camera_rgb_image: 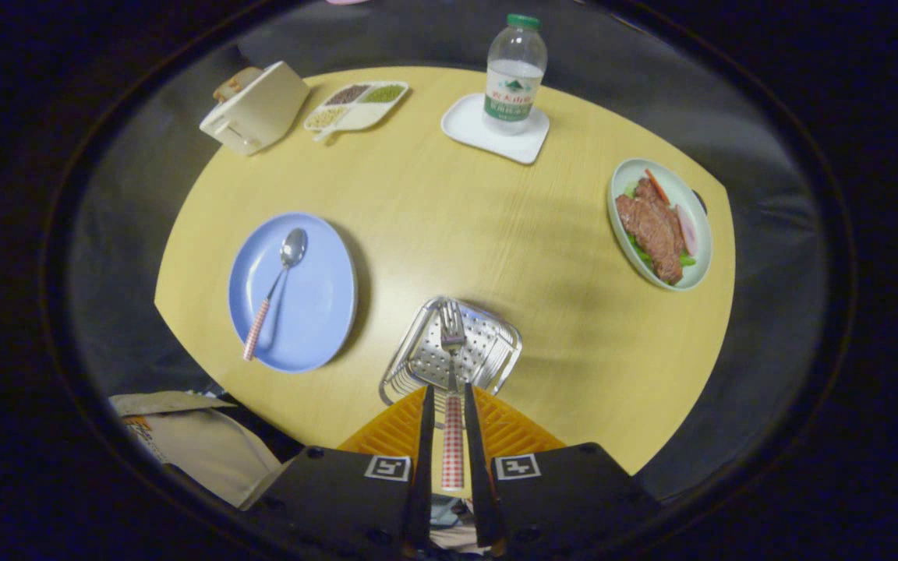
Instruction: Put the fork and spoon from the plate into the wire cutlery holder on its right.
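My gripper (449, 405) is shut on the fork (451, 343), holding its red-checked handle between both fingers. The fork's tines point forward and hang over the wire cutlery holder (488, 351), which stands just ahead of the fingers on the yellow table (496, 249). To the left of the holder lies a blue plate (316, 296). A spoon (277, 288) with a red-checked handle rests on it, bowl pointing away from me.
Beyond the holder stand a water bottle (515, 74) on a white coaster (464, 125), a divided dish of grains (355, 105) and a cream toaster (258, 109). A plate of meat (659, 222) sits far right. A paper bag (184, 436) lies below the table's near-left edge.
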Demonstrator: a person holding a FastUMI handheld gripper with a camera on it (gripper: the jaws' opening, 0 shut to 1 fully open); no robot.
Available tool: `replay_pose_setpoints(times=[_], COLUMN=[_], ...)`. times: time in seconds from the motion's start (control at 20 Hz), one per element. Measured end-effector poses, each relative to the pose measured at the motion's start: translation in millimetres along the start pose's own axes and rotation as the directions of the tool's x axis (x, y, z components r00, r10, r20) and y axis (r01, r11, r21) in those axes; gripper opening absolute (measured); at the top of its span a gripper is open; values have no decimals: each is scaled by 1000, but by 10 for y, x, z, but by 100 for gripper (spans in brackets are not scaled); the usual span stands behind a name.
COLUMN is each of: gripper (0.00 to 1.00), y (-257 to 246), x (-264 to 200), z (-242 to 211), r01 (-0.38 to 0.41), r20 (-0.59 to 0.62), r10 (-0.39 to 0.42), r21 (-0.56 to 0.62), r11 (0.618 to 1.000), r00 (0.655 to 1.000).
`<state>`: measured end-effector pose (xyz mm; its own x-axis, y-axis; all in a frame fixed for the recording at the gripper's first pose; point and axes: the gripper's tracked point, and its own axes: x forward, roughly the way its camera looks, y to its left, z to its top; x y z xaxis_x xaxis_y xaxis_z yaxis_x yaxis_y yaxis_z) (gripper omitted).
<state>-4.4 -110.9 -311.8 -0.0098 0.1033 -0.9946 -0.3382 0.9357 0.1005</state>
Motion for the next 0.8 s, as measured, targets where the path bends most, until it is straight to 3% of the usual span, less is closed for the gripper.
replay_pose_setpoints(times=[0.05, 0.1, 0.25, 0.4, 0.5, 0.65, 0.8], gripper=[32, 57, 78, 99, 99, 99, 99], y=[57, 120, 333, 487, 611, 919, 1118], x=[-66, -116, -227, -282, -326, -364, -323], z=[60, 103, 161, 253, 251, 248, 223], r01=[-6, -9, -17, 6, 9, -42, 20], r20=[61, 116, 282, 470, 560, 659, 701], r10=[5, 6, -1, -49, -86, -75, -126], r21=[12, 26, 62, 92, 138, 161, 157], r11=[1000, 1000, 998, 996, 990, 986, 987], r00=[998, 993, 959, 881, 824, 748, 702])
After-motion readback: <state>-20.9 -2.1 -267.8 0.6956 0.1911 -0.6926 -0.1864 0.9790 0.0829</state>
